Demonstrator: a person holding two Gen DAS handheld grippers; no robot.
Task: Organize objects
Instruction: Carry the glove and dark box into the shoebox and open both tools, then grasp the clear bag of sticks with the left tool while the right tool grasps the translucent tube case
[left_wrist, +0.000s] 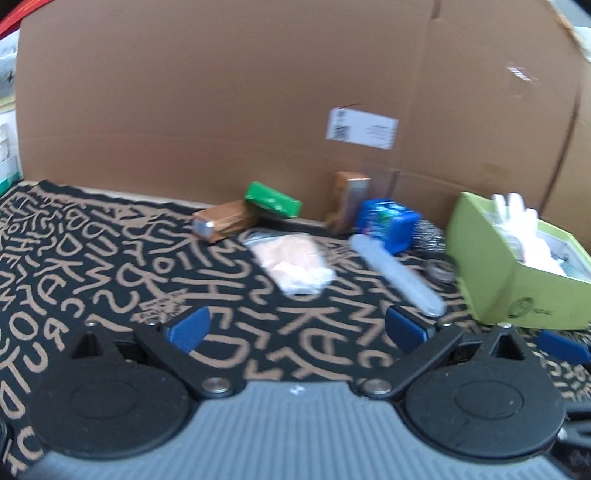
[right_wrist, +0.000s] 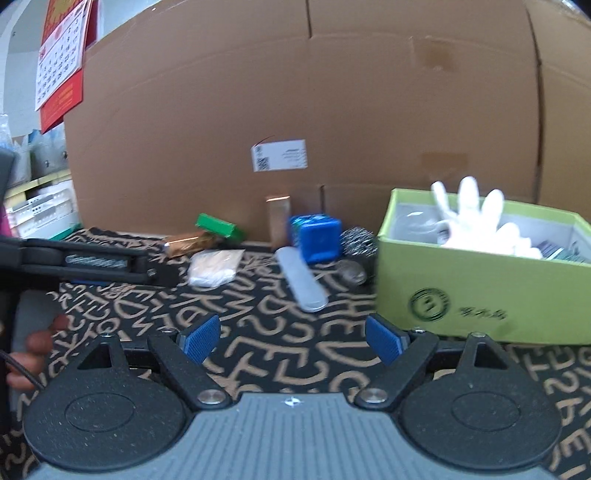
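Cardboard wall (left_wrist: 258, 92): a broad flattened carton stands upright behind the work surface; judged a backstop, since the loose items crowd along its foot.

Patterned cloth (left_wrist: 92, 251): black, lettered in tan, it covers the surface beneath everything.

Green box (right_wrist: 480, 288): open-topped, at the right of the cloth, with a white glove (right_wrist: 469, 206) poking above its rim; likely the collecting bin, so part of the sorting looks done.

Left gripper (left_wrist: 295, 326): jaws spread wide, nothing between the blue pads, aimed toward the clear packet (left_wrist: 291, 258) lying flat mid-cloth.

Right gripper (right_wrist: 291, 338): jaws parted and empty, hanging just beside the green box's front wall.

Still to sort: blue cube (left_wrist: 388, 223), upright copper box (left_wrist: 349, 201), green carton (left_wrist: 273, 199) leaning on a fallen copper box (left_wrist: 221, 221), pale oblong case (left_wrist: 397, 273), steel scourer (right_wrist: 358, 240), all near the wall and apart from both grippers.

Right view only: a wall calendar (right_wrist: 61, 55), the person's fingers (right_wrist: 37, 343) on the other handle, and the printed logo on the green box.

Left view only: the cloth's bare left stretch.
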